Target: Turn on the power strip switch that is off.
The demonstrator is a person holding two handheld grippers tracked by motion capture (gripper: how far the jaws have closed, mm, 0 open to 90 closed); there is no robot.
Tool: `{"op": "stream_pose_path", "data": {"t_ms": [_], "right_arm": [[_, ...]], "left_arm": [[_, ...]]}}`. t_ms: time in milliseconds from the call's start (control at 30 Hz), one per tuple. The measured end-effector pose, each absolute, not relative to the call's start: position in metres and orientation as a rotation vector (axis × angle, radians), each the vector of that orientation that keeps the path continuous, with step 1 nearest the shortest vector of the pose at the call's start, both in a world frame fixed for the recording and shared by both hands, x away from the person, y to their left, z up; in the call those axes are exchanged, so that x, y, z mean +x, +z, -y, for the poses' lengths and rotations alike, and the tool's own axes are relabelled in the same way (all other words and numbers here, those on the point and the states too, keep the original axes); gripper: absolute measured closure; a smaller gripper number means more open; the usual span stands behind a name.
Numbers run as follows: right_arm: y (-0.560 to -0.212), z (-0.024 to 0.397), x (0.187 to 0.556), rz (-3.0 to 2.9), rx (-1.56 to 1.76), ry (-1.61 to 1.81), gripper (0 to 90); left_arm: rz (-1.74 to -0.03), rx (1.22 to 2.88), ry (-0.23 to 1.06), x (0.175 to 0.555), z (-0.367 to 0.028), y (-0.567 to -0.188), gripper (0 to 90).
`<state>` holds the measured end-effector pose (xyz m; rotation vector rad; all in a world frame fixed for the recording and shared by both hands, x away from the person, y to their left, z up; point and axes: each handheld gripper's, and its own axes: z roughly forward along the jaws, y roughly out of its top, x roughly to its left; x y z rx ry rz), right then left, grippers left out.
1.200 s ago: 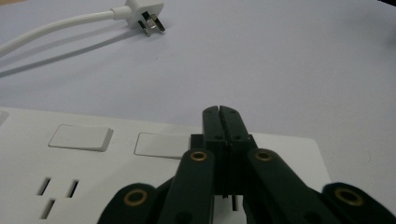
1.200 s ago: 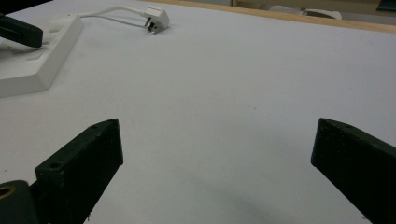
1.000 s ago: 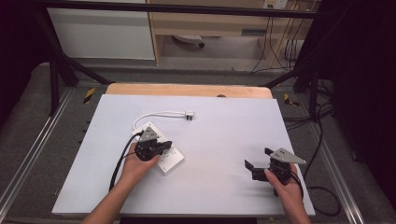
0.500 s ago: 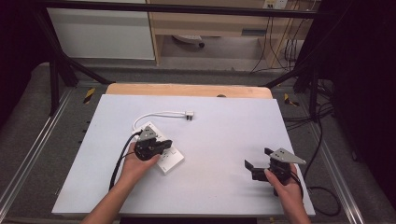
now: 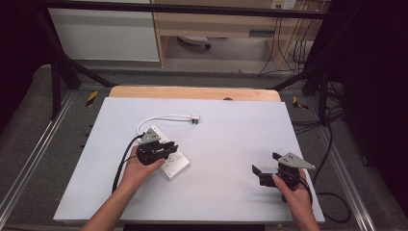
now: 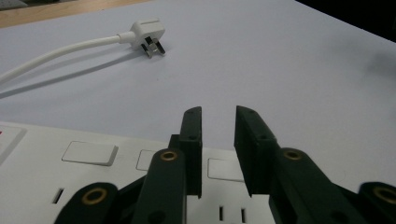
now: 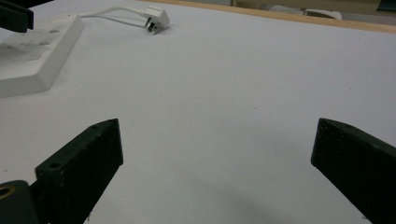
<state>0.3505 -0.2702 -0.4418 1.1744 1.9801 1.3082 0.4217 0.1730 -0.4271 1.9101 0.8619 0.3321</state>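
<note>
The left tongs (image 6: 218, 154) are held just over the top face of a white power strip (image 6: 93, 182), their jaws parted by a narrow gap with nothing between them — they have just been opening. In the high view the left tongs (image 5: 166, 150) are seen over the middle of the power strip (image 5: 175, 166), which lies flat on the white surface (image 5: 231, 144), left of centre. Whether the jaw tips rest on the strip's face or hang slightly above it cannot be told. Rocker switches and socket slots are visible on the strip beneath the jaws.

From the strip's far end a white cord (image 5: 161, 117) is looped round to a white three-pin plug (image 5: 195, 118), which lies on its side on the surface, well apart from the jaws; it is also seen in the left gripper view (image 6: 147, 35).

The right tongs (image 5: 262, 168) are held near the surface's right front corner — jaws spread wide, empty, well apart from the strip.
</note>
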Motion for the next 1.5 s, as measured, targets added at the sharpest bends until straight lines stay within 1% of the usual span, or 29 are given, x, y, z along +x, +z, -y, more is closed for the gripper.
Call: {"op": "stream_pose_path", "data": {"t_ms": [500, 600, 667, 767, 1167, 1267, 1400, 1433, 1500], "right_arm": [[-0.442, 0.270, 0.351, -1.980, 1.176, 1.307, 2.5], [-0.442, 0.270, 0.351, -1.980, 1.175, 1.307, 2.5], [-0.442, 0.270, 0.351, -1.981, 1.175, 1.306, 2.5], [-0.442, 0.270, 0.351, -1.980, 1.175, 1.306, 2.5], [-0.442, 0.269, 0.351, -1.981, 1.177, 1.307, 2.5], [-0.442, 0.269, 0.351, -1.983, 1.173, 1.305, 2.5], [-0.442, 0.269, 0.351, -1.984, 1.173, 1.305, 2.5], [-0.442, 0.269, 0.351, -1.985, 1.173, 1.306, 2.5], [-0.442, 0.269, 0.351, -1.986, 1.174, 1.305, 2.5]], "left_arm": [[-0.868, 1.886, 0.338, 0.419, -0.181, -0.416, 58.6], [-0.866, 1.884, 0.337, 0.418, -0.182, -0.414, 52.5], [-0.866, 1.881, 0.332, 0.418, -0.183, -0.413, 51.1], [-0.869, 1.872, 0.332, 0.417, -0.186, -0.412, 46.5], [-0.864, 1.840, 0.325, 0.415, -0.195, -0.406, 37.3], [-0.867, 1.831, 0.339, 0.414, -0.196, -0.404, 30.0], [-0.874, 1.808, 0.345, 0.413, -0.199, -0.402, 14.0], [-0.880, 1.808, 0.349, 0.413, -0.201, -0.401, 11.5], [-0.888, 1.802, 0.354, 0.413, -0.204, -0.399, 9.3]]}}
